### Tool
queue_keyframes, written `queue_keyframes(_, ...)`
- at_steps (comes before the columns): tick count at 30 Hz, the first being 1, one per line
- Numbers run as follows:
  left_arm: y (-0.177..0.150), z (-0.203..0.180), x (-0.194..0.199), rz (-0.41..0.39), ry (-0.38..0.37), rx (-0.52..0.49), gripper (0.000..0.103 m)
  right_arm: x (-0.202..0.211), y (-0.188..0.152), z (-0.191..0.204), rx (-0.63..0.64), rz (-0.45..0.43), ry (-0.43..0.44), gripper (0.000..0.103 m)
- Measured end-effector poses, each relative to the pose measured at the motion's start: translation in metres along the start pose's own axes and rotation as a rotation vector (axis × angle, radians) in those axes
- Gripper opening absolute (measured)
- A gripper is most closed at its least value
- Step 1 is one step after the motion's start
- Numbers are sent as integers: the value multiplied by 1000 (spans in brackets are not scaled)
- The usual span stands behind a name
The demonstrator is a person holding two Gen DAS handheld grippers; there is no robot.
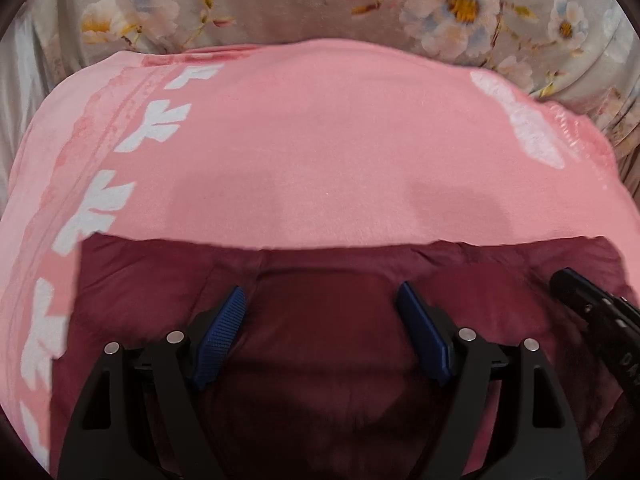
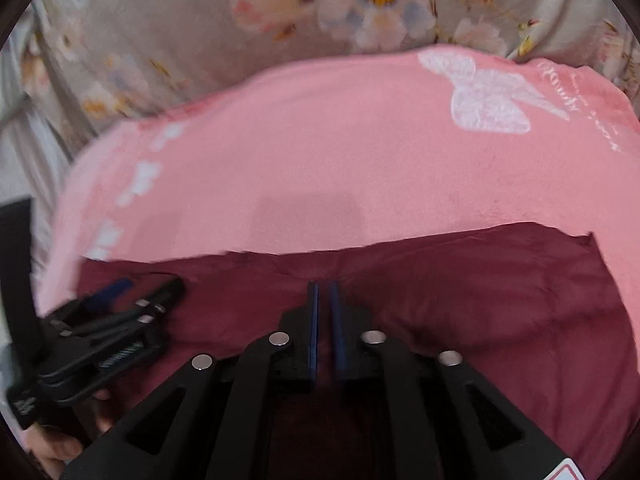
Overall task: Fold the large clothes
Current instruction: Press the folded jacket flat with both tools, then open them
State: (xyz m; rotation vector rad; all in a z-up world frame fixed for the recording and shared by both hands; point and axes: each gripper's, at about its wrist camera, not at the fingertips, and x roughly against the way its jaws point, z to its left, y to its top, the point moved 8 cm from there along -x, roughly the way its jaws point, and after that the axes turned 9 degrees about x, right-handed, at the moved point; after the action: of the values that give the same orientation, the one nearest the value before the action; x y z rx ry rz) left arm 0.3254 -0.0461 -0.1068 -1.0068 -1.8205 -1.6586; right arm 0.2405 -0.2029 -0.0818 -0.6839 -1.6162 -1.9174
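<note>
The left gripper (image 1: 320, 300) points downward with its jaws wide apart. The right gripper (image 2: 323, 296) sits just beside it, blue pads (image 2: 313, 320) parted by a narrow gap, seemingly gripping nothing.

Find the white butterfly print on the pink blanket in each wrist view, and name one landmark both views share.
Left wrist view: the butterfly print is at the upper right, near the pink blanket's far edge.
Right wrist view: the butterfly print is at the upper right, larger and clearer.
Shared landmark: the straight far edge of the dark red garment lying on the blanket.
</note>
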Motion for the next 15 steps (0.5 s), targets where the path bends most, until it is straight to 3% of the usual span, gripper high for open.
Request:
queue_keyframes(5, -24, 8, 60, -19, -31, 20, 80, 37, -27, 48, 82, 3, -16, 11)
queue_keyframes(10, -65, 13, 59, 23, 8, 28, 80, 19, -66, 60, 59, 70, -17, 11)
queue_keyframes(15, -79, 18, 51, -12, 42, 14, 81, 11, -81, 54, 59, 62, -48, 0)
